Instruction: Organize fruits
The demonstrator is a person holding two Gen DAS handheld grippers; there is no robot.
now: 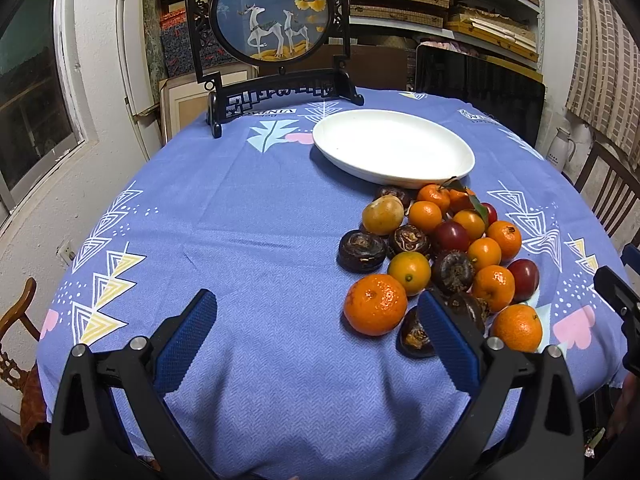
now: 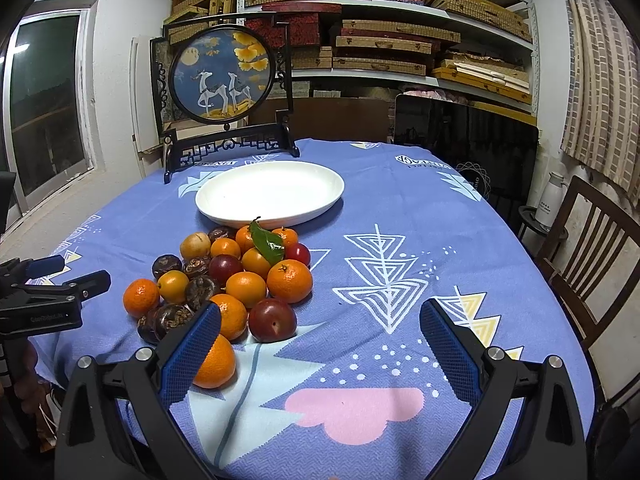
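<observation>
A pile of fruit lies on the blue tablecloth: several oranges (image 1: pixel 376 304) (image 2: pixel 289 281), red plums (image 1: pixel 451 236) (image 2: pixel 273 320), dark brown water chestnuts (image 1: pixel 362 250) (image 2: pixel 166 266) and a yellowish fruit (image 1: pixel 383 215) (image 2: pixel 195 245). An empty white oval plate (image 1: pixel 394 146) (image 2: pixel 270 192) sits just behind the pile. My left gripper (image 1: pixel 316 304) is open and empty, just left of the pile's near end. My right gripper (image 2: pixel 320 316) is open and empty, just right of the pile, its left finger in front of an orange (image 2: pixel 218 364).
A framed round deer picture on a black stand (image 1: pixel 276 40) (image 2: pixel 222 76) stands at the table's back. A dark screen (image 1: pixel 480 88) (image 2: pixel 468 140) leans behind the table. A wooden chair (image 2: pixel 588 256) stands to the right, another chair (image 1: pixel 16 320) to the left.
</observation>
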